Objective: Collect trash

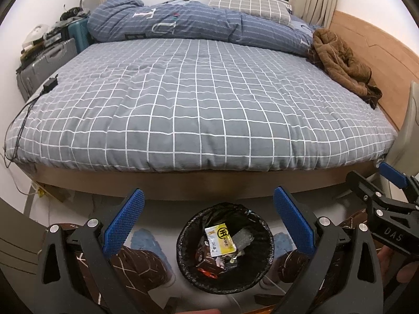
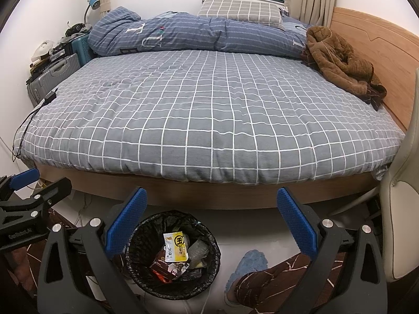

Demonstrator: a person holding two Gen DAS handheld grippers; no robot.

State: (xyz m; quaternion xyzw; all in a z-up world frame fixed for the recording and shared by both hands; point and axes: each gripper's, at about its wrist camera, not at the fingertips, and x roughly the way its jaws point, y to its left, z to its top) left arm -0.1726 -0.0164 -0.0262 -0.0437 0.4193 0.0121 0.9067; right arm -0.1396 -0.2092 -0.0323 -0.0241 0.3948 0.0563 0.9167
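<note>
A round bin with a black liner point(image 1: 225, 248) point(image 2: 173, 255) stands on the pale floor in front of the bed. Inside lie a yellow and white packet point(image 1: 220, 239) point(image 2: 176, 246), clear plastic and dark wrappers. My left gripper point(image 1: 209, 222) hangs open above the bin, nothing between its blue pads. My right gripper point(image 2: 212, 225) is open too, empty, with the bin below its left finger. In the left wrist view, the right gripper point(image 1: 392, 191) shows at the right edge; in the right wrist view, the left gripper point(image 2: 26, 191) shows at the left edge.
A bed with a grey checked sheet point(image 1: 199, 104) point(image 2: 209, 110) fills the view ahead. On it lie a blue duvet point(image 1: 183, 23), a brown jacket point(image 1: 343, 62) and a black charger point(image 1: 50, 83). Suitcases point(image 1: 47, 62) stand left. A person's legs and blue slippers point(image 2: 248, 264) flank the bin. A cream chair point(image 2: 403, 196) stands right.
</note>
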